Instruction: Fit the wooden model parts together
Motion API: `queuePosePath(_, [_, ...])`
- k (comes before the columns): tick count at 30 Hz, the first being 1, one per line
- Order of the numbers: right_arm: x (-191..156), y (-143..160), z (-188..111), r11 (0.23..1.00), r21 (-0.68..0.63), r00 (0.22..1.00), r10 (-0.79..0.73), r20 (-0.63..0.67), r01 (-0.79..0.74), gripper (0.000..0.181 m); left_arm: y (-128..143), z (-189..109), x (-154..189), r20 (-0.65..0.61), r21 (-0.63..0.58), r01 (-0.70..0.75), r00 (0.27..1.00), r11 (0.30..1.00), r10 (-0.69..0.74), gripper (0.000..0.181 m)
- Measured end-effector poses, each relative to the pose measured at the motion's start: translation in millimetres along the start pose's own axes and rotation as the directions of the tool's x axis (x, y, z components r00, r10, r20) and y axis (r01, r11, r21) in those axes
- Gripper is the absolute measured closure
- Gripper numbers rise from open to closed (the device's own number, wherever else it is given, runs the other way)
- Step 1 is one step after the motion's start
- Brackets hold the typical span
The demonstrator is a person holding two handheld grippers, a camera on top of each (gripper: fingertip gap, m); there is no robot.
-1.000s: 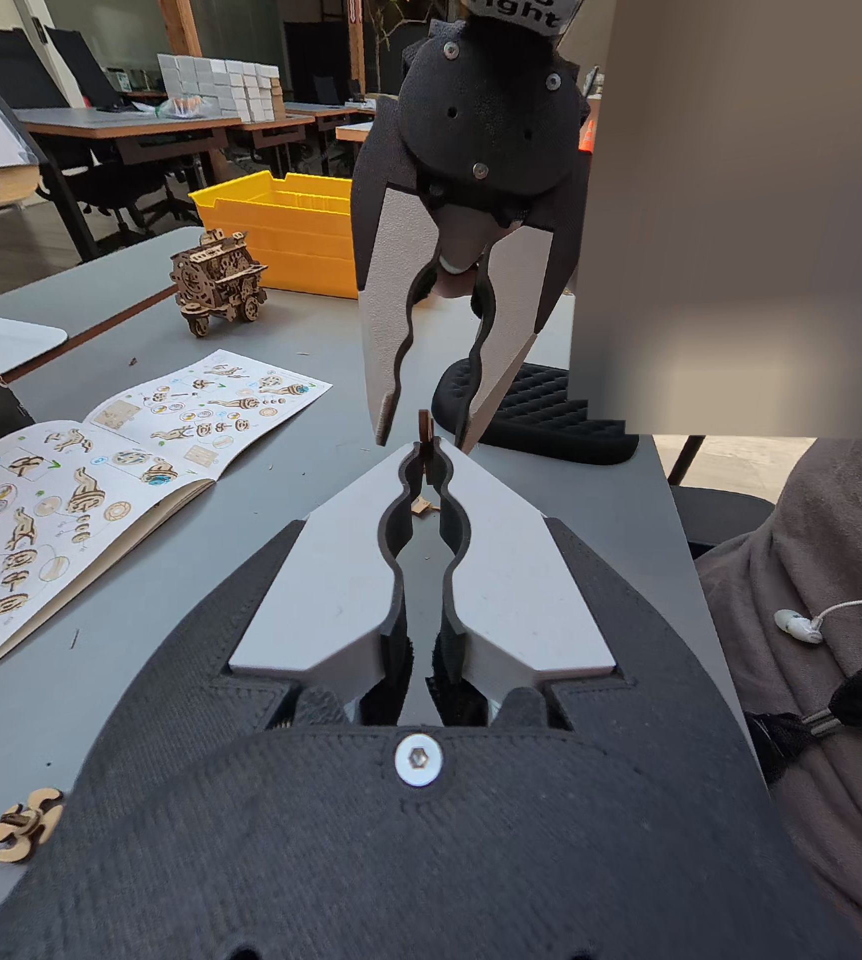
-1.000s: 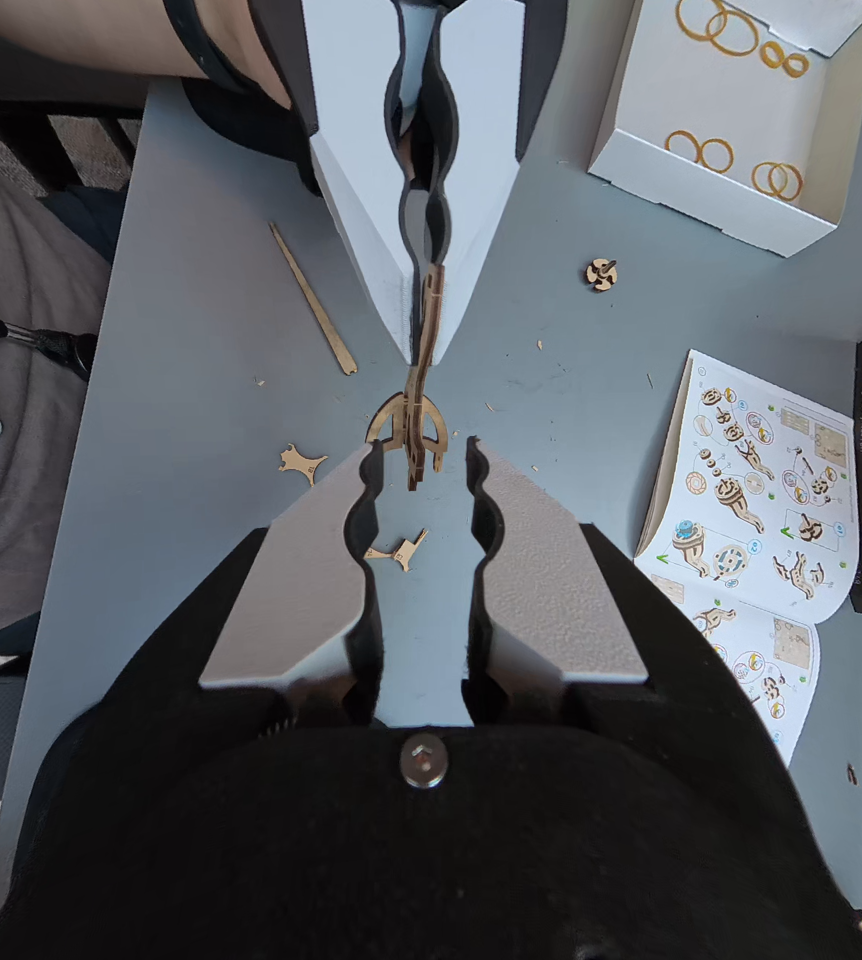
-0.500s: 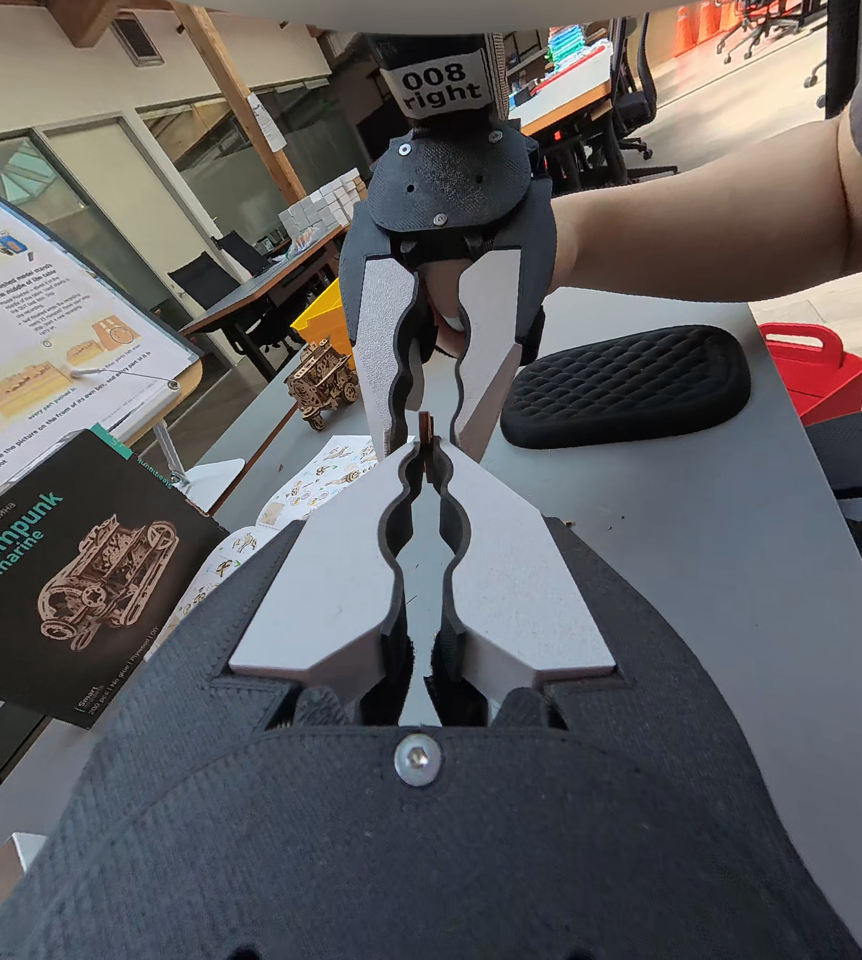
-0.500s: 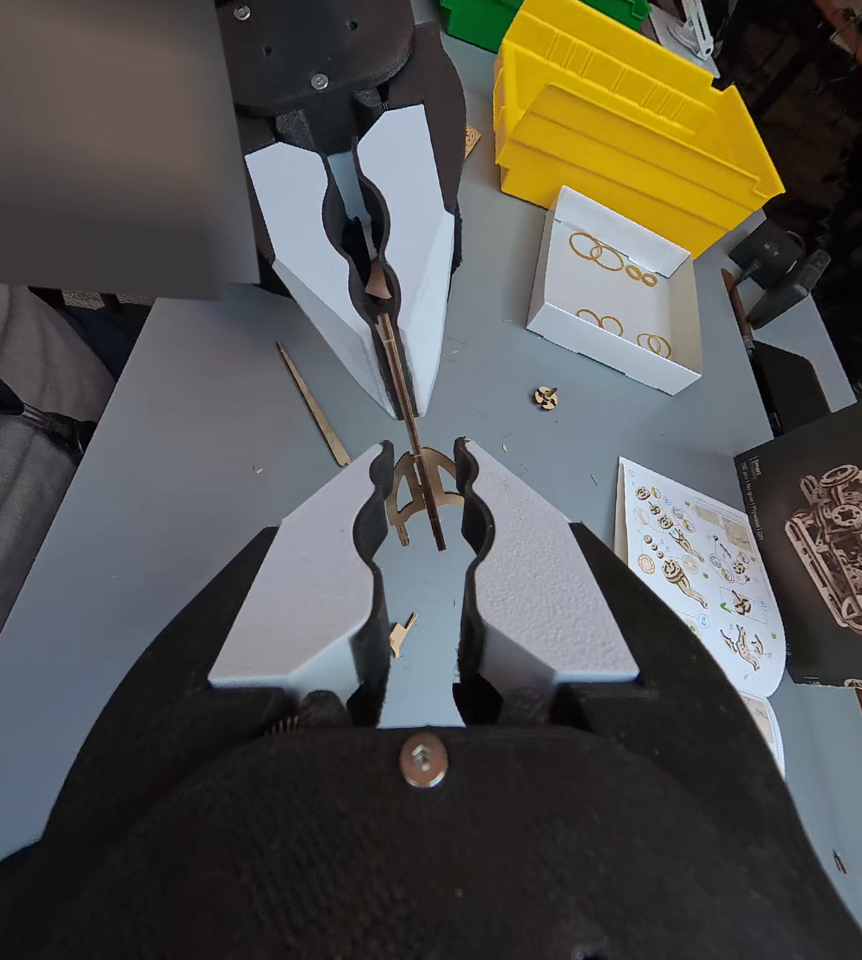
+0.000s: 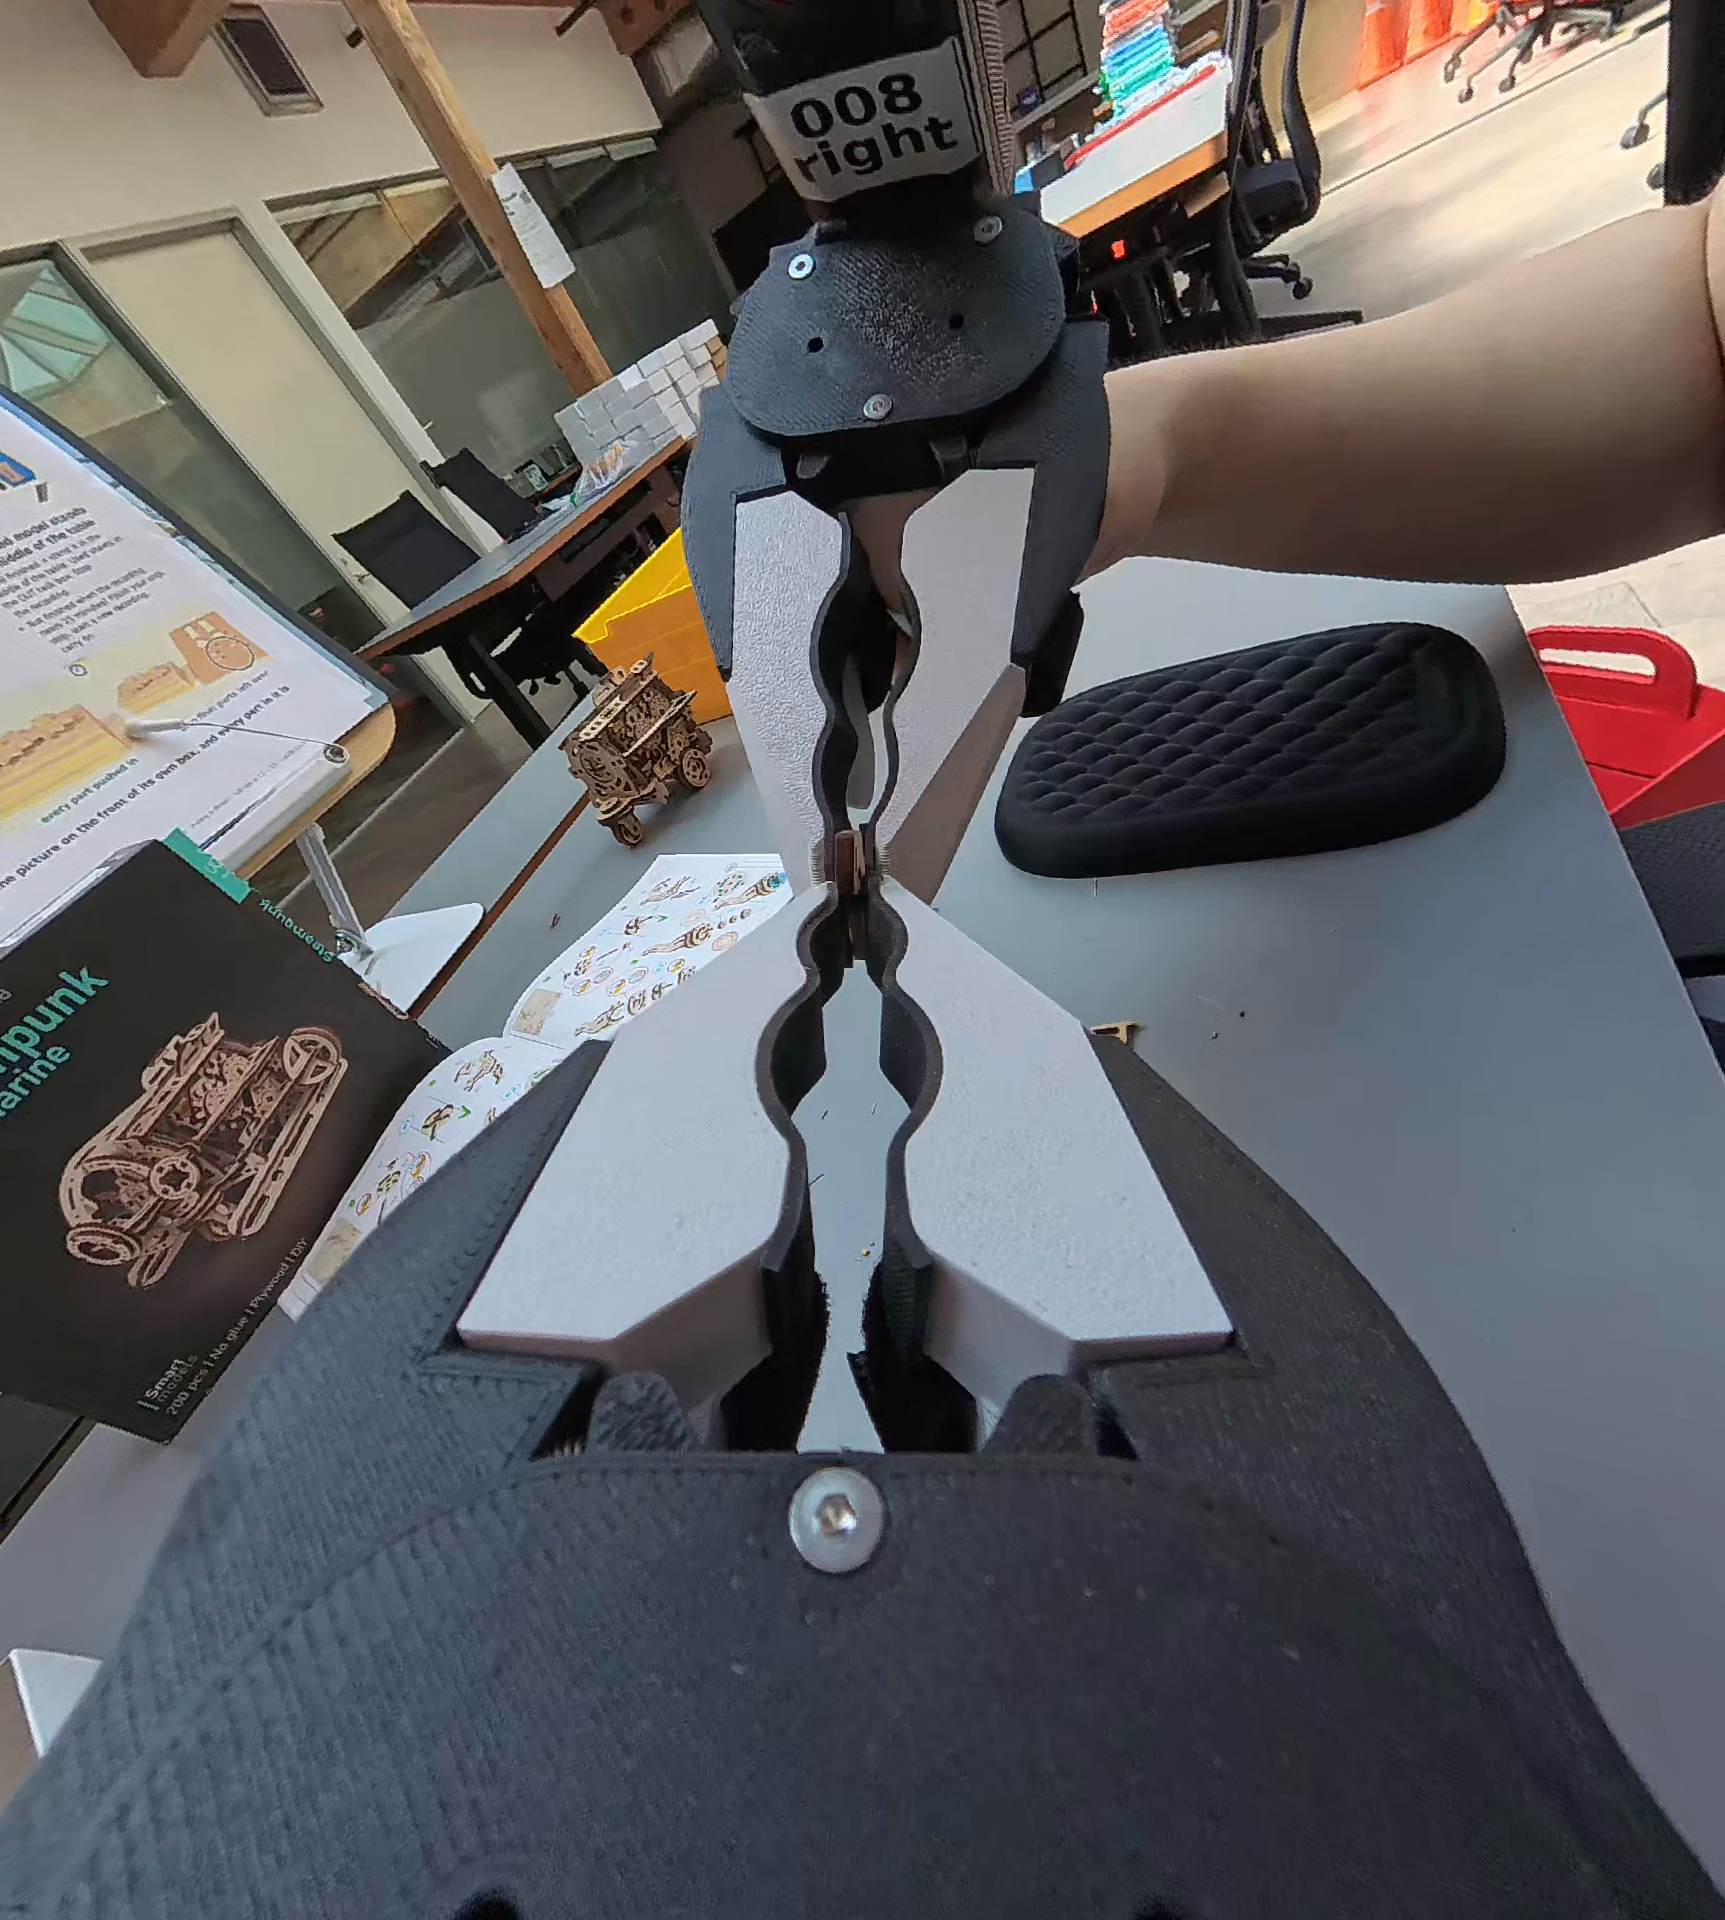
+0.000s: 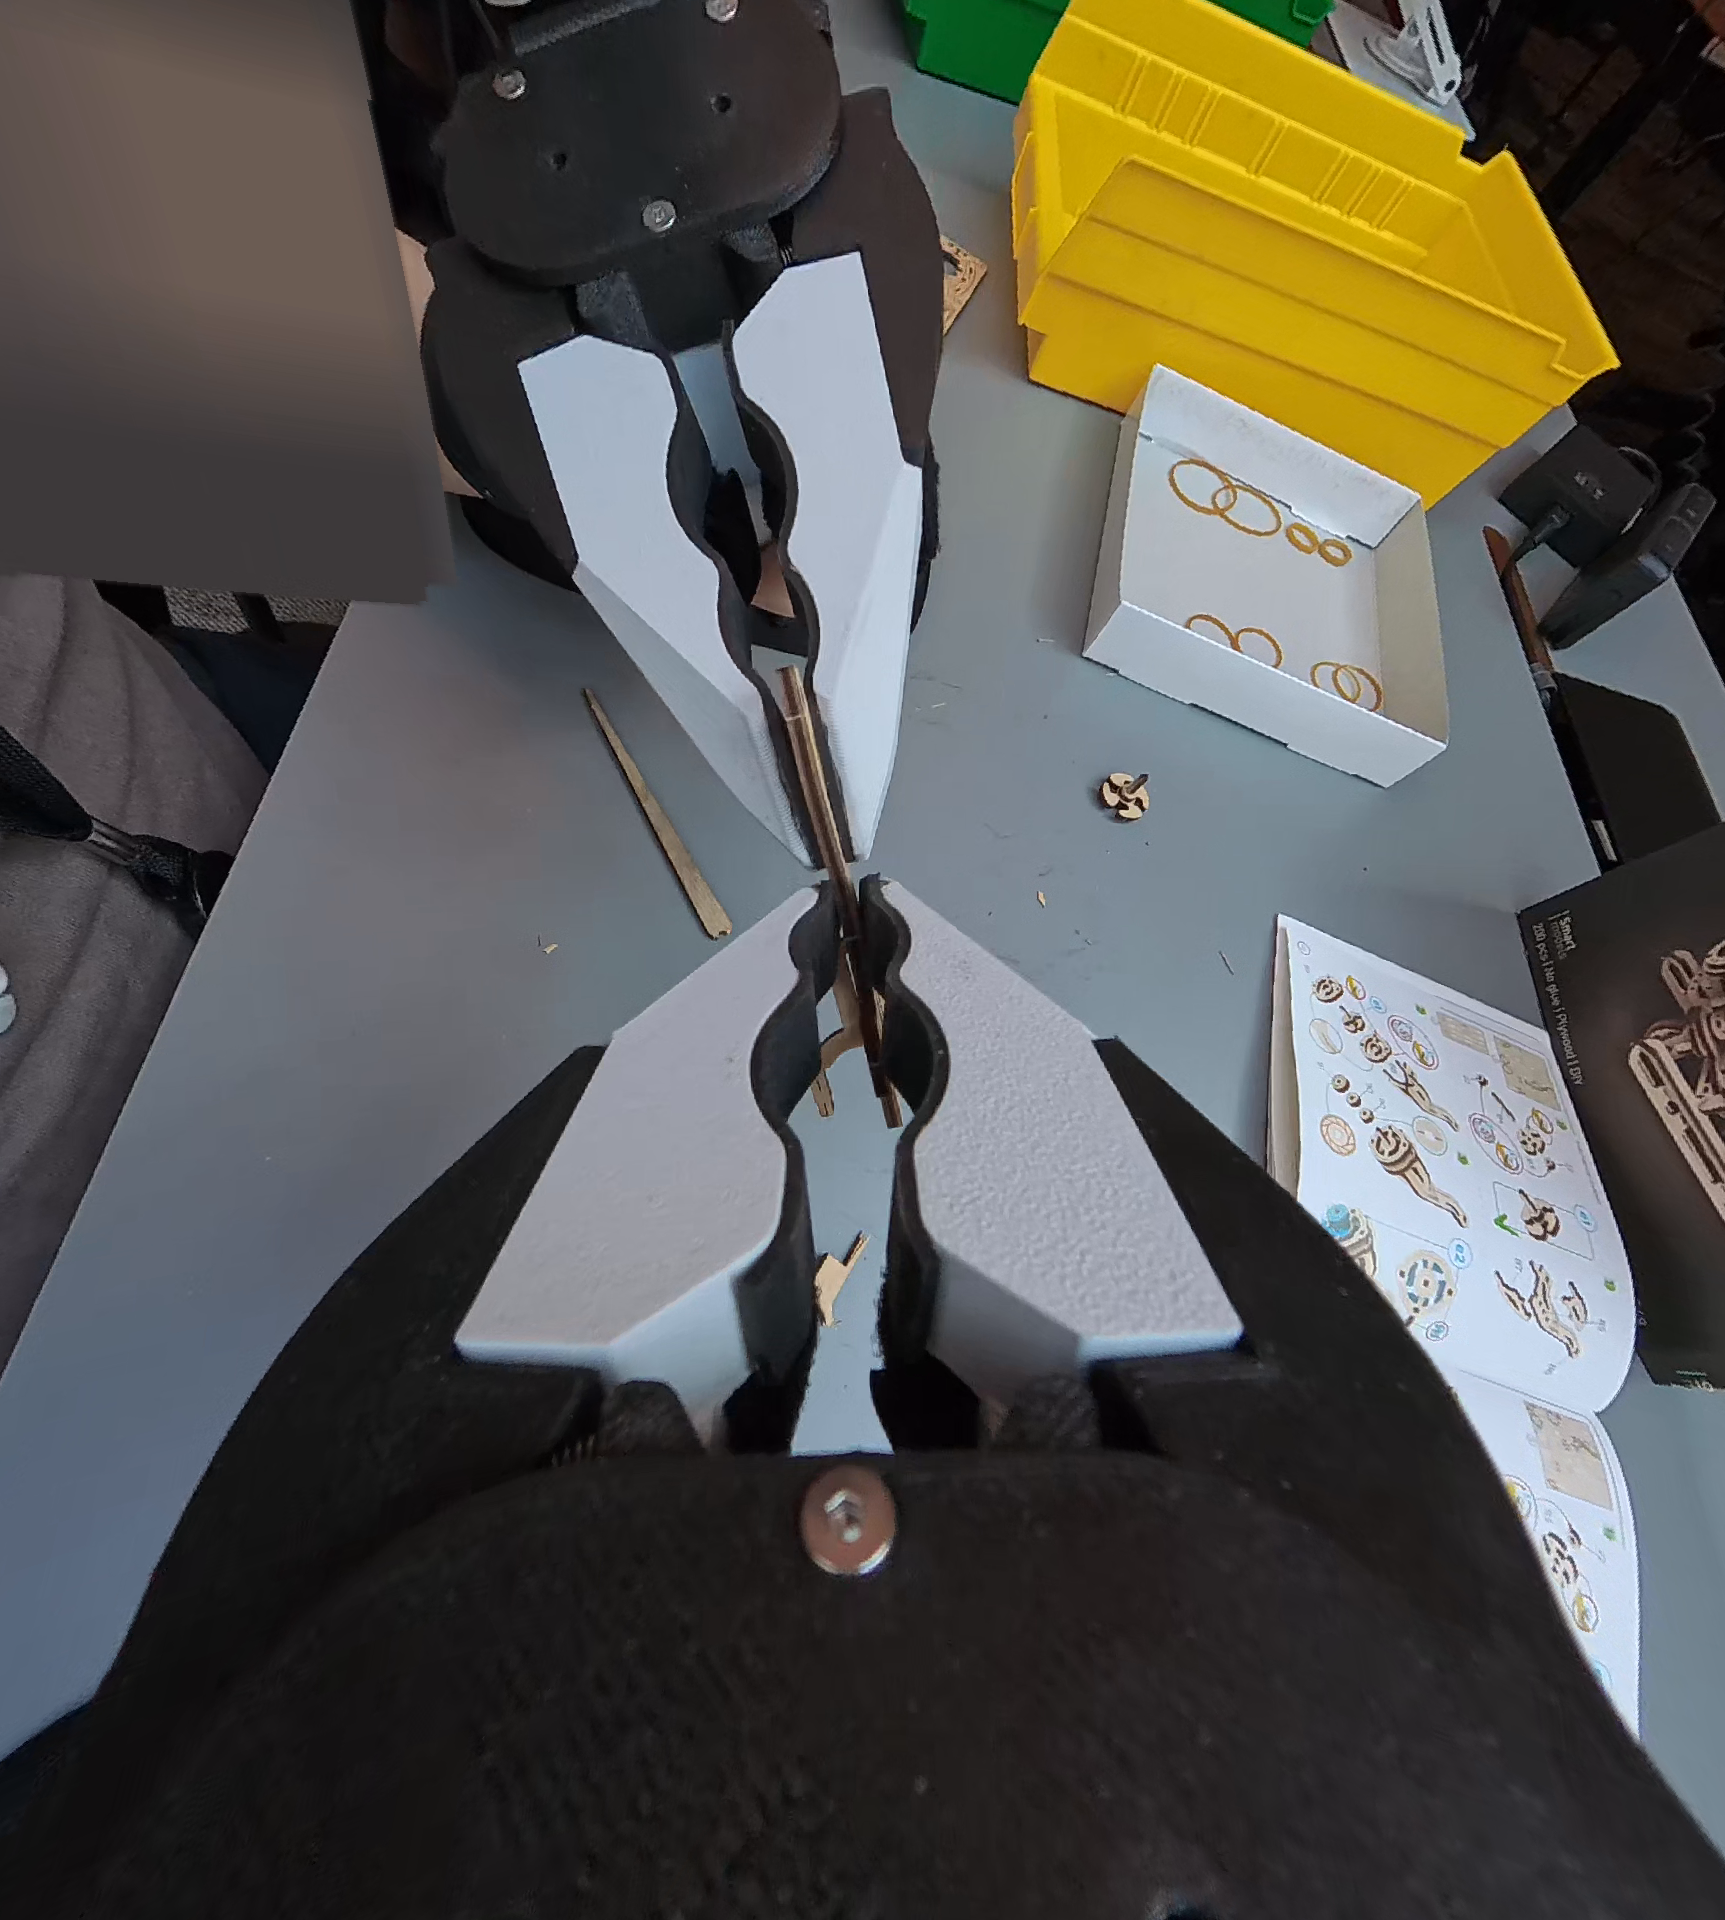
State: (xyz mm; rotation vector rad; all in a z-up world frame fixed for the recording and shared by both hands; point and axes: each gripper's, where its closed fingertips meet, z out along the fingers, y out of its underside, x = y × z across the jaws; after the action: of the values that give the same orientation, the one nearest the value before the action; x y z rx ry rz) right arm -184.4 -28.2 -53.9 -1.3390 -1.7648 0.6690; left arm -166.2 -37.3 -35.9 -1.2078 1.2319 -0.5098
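Where a second ago the right gripper (image 6: 842, 914) stood with its fingers spread on either side of the wooden piece, it has now clamped down on it, so both tools hold the same small assembly. The left gripper (image 5: 845, 914) is clenched too, pinching the flat wooden strip (image 6: 816, 769) at its very tips, just as it did before. Between the right gripper's fingers I can see the strip run on into a curved wooden part (image 6: 837, 1049), tucked in the hollow just behind the tips. The two sets of fingertips nearly touch, tip to tip, raised above the grey desk (image 6: 401, 935).

To my eye that means the hand-over or the press-fit is at hand: with both ends gripped, the parts can be pushed together along the slot. Whether the joint is already seated I cannot tell. A thin strip like this may snap if twisted.
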Motion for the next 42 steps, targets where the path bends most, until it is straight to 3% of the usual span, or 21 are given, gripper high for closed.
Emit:
queuePosePath(3, [-0.1,-4.1,-0.9,0.999,0.029,1.0,-0.014,-0.011,0.014,0.175,-2.0,-1.8,-1.3,0.007,0.016,0.009,1.0,1.0,-0.009,0.181])
queuePosePath(5, [2.4,-7.9,-3.2,0.999,0.047,0.999,-0.006,-0.041,0.008,0.154,-1.3,-4.0,-6.0,0.026,0.019,0.024,0.999,1.0,-0.024,0.181])
queuePosePath(10, [8.8,-10.9,-13.7,0.995,0.094,0.99,-0.021,-0.143,0.035,0.135,-5.2,-9.5,-10.8,0.038,0.057,0.094,0.995,0.994,-0.096,0.181])
queuePosePath(18, [3.1,-8.1,-17.2,0.993,0.104,0.987,-0.046,-0.151,0.062,0.147,-22.3,-19.8,-1.7,0.035,0.153,-0.018,0.999,0.988,0.013,0.181])
queuePosePath(23, [-4.0,-7.5,-18.6,0.991,0.13,0.997,-0.012,-0.08,0.023,0.134,-25.1,-24.5,-0.7,-0.016,0.187,0.045,0.999,0.981,-0.043,0.181])
queuePosePath(28, [-7.3,-10.6,-18.0,0.986,0.166,1.0,-0.003,-0.024,0.006,0.135,-29.9,-30.4,-6.2,-0.065,0.243,0.161,0.987,0.957,-0.149,0.181])
queuePosePath(31, [-7.8,-15.4,-17.3,0.982,0.191,1.0,-0.002,-0.016,0.005,0.134,-29.2,-31.3,-6.5,-0.062,0.244,0.157,0.987,0.957,-0.146,0.181])
queuePosePath(34, [-6.7,-15.0,-17.4,0.98,0.201,1.0,-0.002,-0.01,0.004,0.148,-29.8,-30.9,-3.0,-0.074,0.243,0.152,0.988,0.958,-0.138,0.181])
queuePosePath(38, [-8.9,-19.8,-20.8,0.967,0.25,0.999,0.035,0.041,-0.044,0.13,-28.3,-30.8,-0.2,-0.092,0.232,0.156,0.986,0.96,-0.138,0.181])
queuePosePath(42, [-12.7,-25.2,-24.5,0.957,0.279,0.993,0.047,0.105,-0.075,0.131,-30.0,-32.1,0.1,-0.106,0.242,0.166,0.984,0.956,-0.144,0.181])
